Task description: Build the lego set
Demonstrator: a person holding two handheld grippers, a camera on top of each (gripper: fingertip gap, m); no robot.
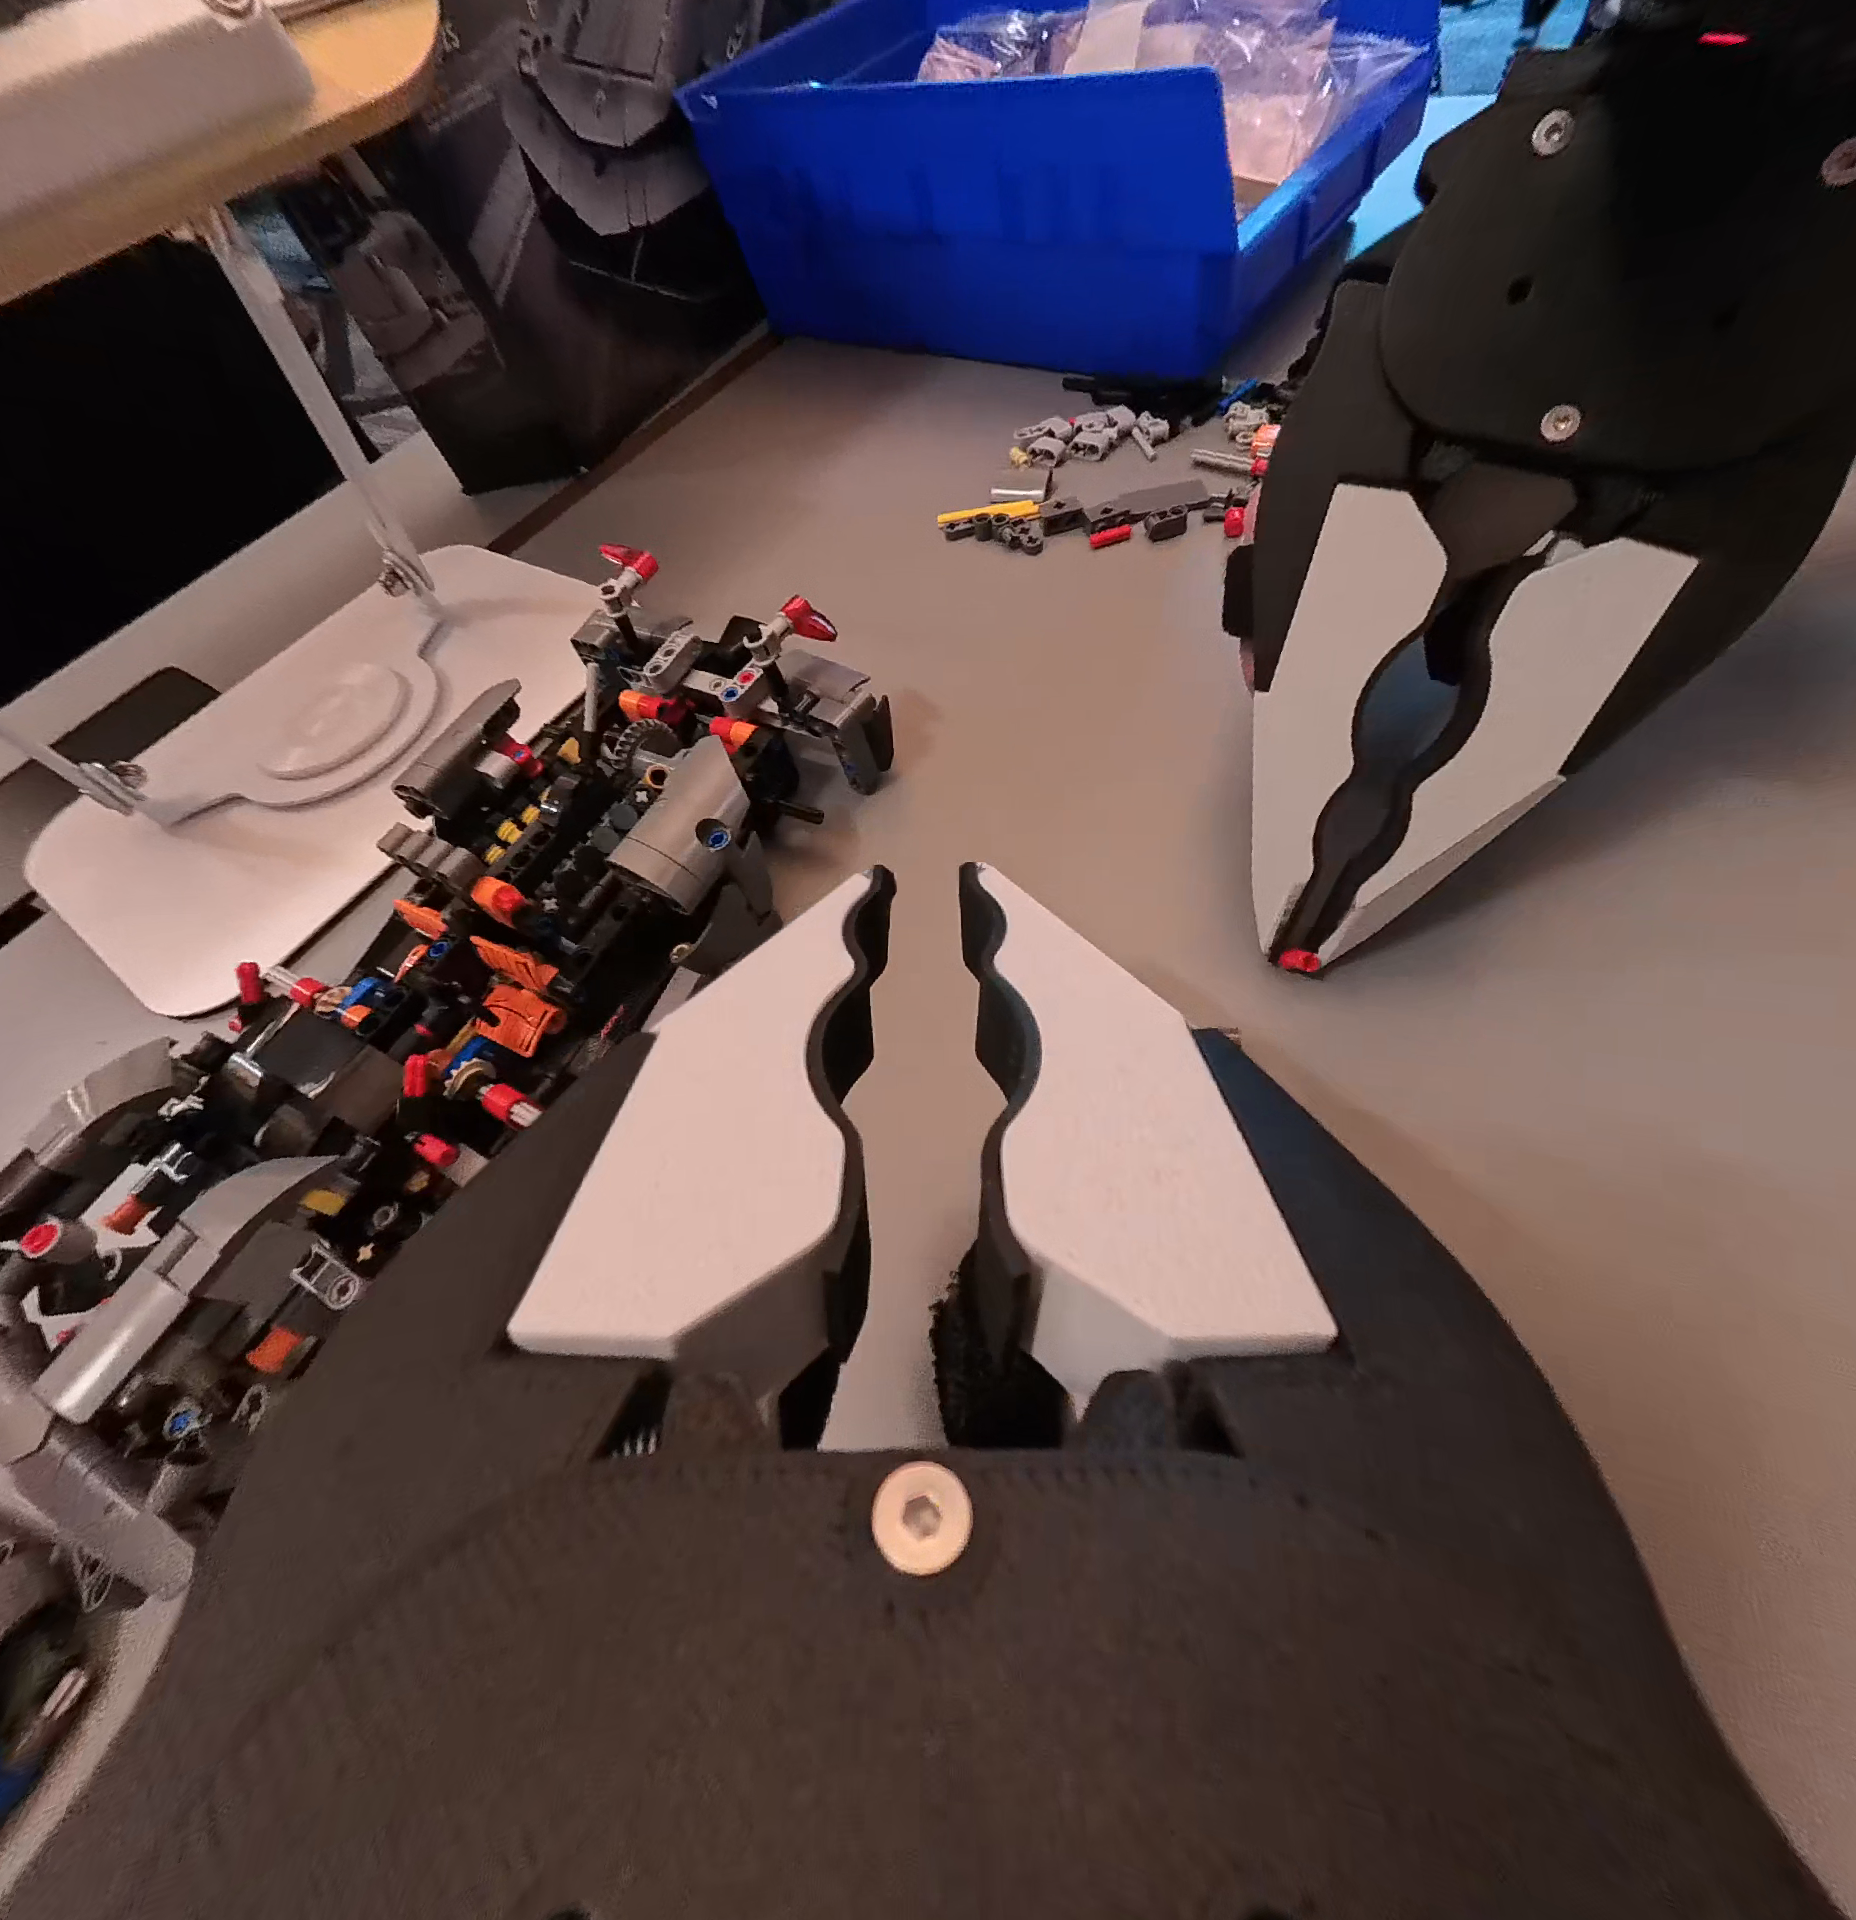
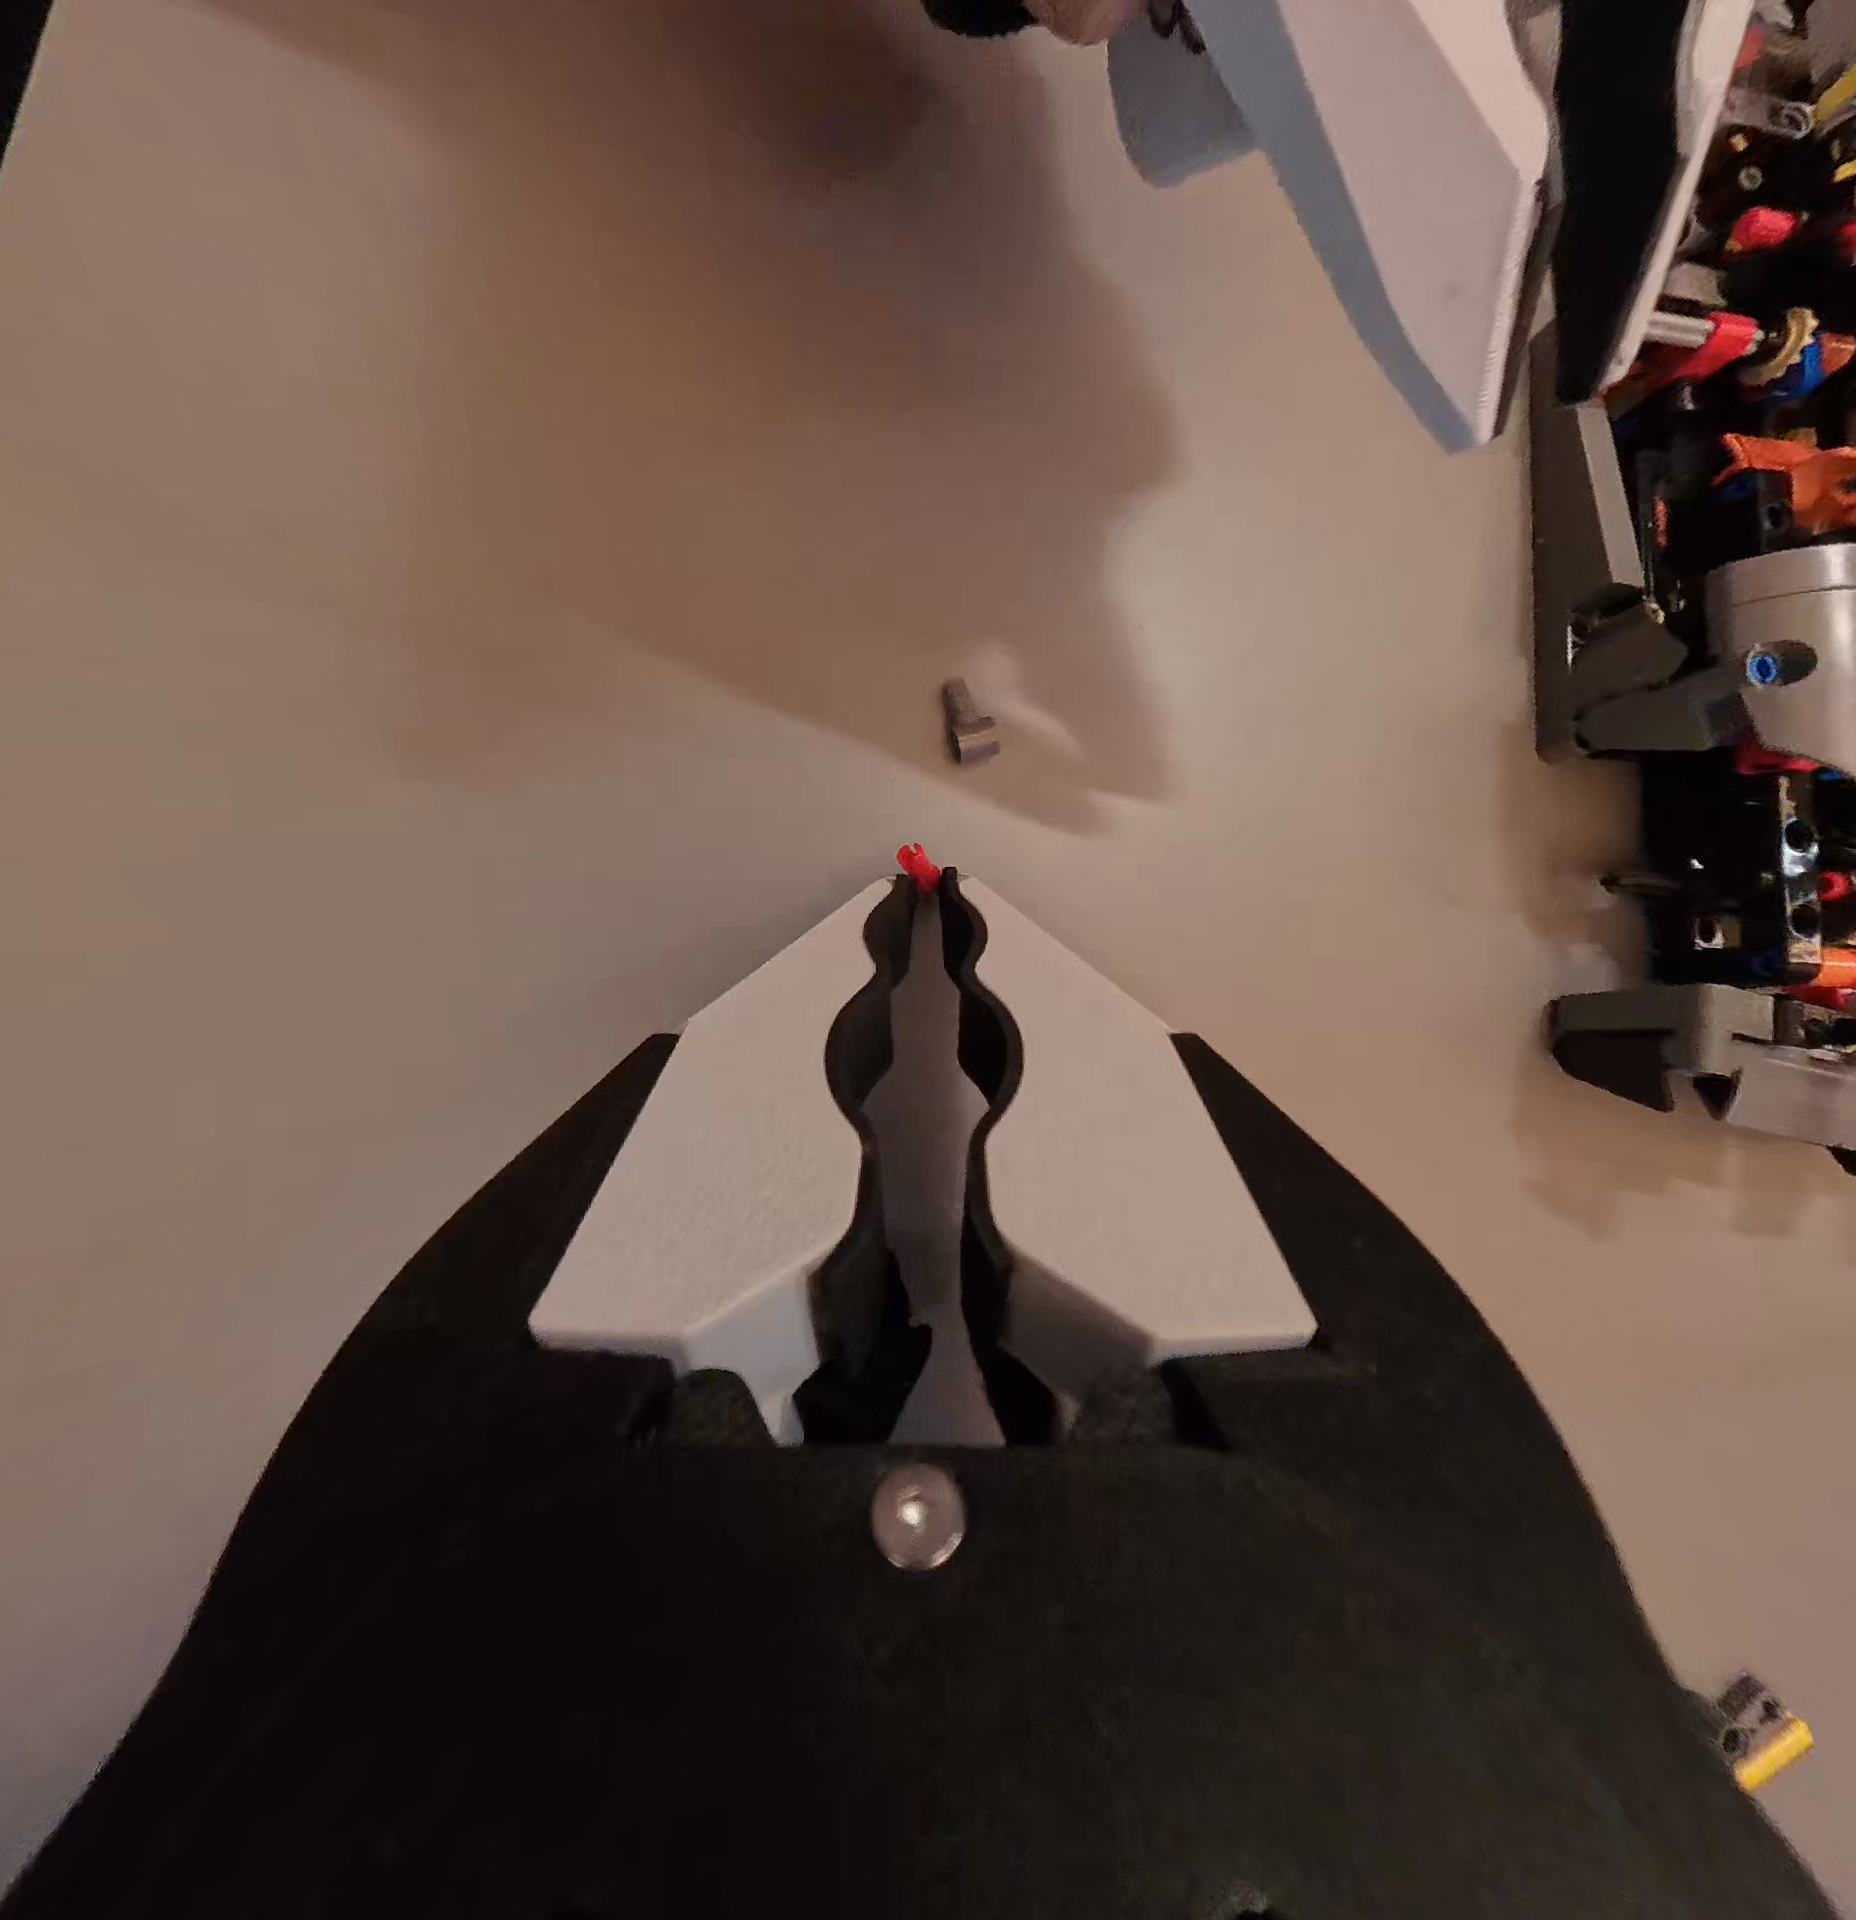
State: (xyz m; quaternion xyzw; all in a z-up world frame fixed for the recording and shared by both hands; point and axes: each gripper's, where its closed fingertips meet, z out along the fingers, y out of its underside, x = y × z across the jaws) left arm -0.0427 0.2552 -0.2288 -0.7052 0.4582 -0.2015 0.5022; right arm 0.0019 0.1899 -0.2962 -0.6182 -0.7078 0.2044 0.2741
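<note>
A half-built Lego vehicle (image 1: 550, 862) in grey, black, orange and red lies on the grey table at the left; it also shows in the right wrist view (image 2: 1734, 727) at the right edge. My left gripper (image 1: 926, 883) is open and empty, just right of the model. My right gripper (image 2: 922, 881) is shut on a small red pin (image 2: 916, 864) at its tips, pointing down close to the table. In the left wrist view it (image 1: 1298, 956) stands to the right, with the red pin (image 1: 1298, 961) at its tips.
A pile of loose grey, black, yellow and red pieces (image 1: 1111, 478) lies at the back. A blue bin (image 1: 1007, 229) with plastic bags stands behind it. A white stand base (image 1: 280, 769) sits left of the model. A small grey piece (image 2: 968, 722) lies ahead of my right gripper. Spacing between my two grippers at the tips: around 11 centimetres.
</note>
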